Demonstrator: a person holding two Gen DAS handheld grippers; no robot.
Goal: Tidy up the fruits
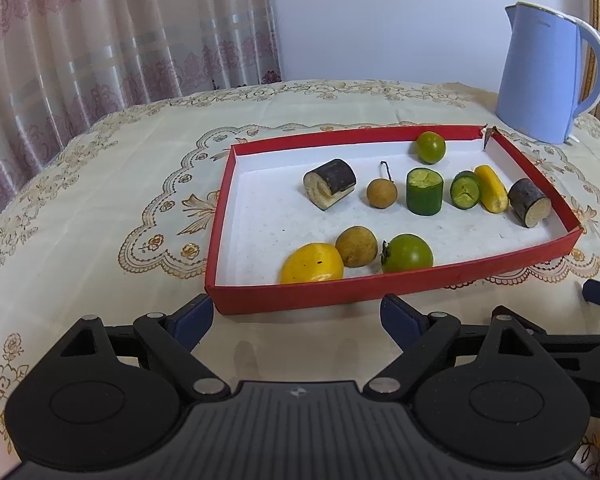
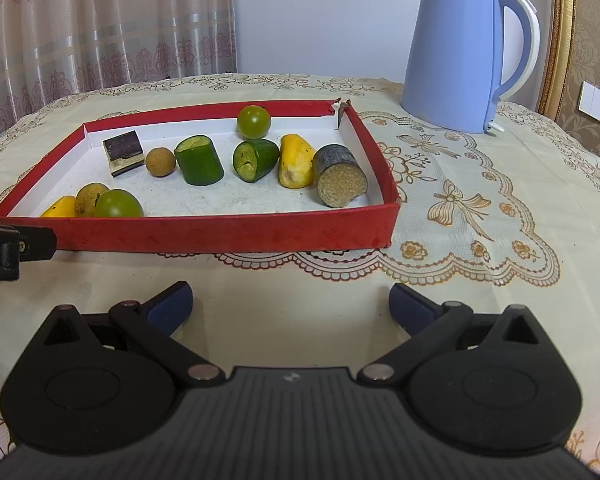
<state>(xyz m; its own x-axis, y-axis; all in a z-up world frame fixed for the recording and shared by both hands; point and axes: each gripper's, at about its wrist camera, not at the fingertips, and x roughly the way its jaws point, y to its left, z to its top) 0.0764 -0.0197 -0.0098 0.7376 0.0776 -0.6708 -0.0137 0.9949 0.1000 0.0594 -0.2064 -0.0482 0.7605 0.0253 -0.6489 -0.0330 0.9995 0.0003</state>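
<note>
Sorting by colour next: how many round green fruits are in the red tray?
2. One green fruit sits by the red tray's far wall; the other is at the near wall, beside a brown fruit. None seems hidden.

Both views are bright and evenly lit with soft, diffuse light; shadows under the red tray (image 2: 228, 236) and fruit are faint. Focus is sharp throughout, without glare. Fisheye distortion bends the tray's edges and the curtain (image 1: 80, 40), and the corners go black.
</note>
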